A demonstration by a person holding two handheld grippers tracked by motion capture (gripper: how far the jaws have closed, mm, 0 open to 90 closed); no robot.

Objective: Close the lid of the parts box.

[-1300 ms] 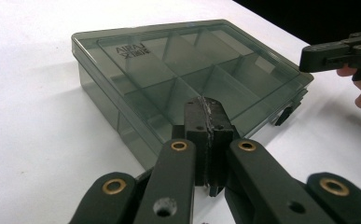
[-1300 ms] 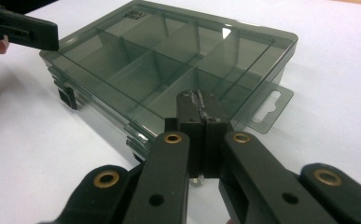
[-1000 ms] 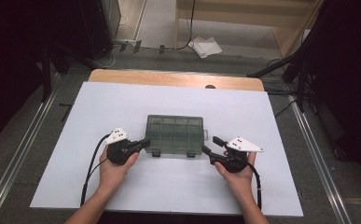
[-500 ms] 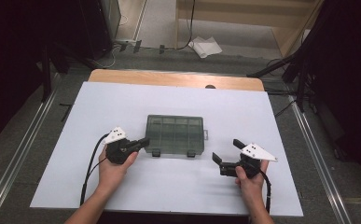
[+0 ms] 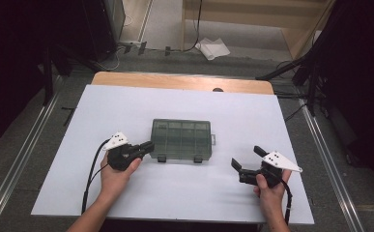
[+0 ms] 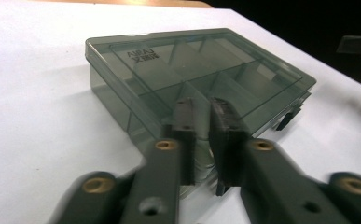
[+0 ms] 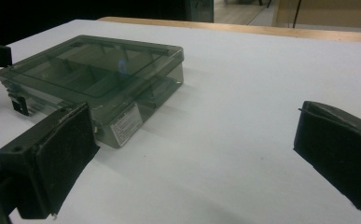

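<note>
The smoky compartment box point(image 5: 181, 139) lies mid-worktop point(image 5: 126, 106). Its near-left corner is met by the left gripper point(image 5: 147, 146), jaws nearly closed. The right gripper point(image 5: 246, 160) is held apart, jaws spread wide.

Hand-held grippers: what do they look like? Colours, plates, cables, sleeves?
Left hand-held gripper and right hand-held gripper are both black, two-jawed, with flat dark pads and brass-coloured pivot pins. Each carries a pale three-cornered plate with dark dots and trails a black cable. No sleeves on the forearms.
</note>
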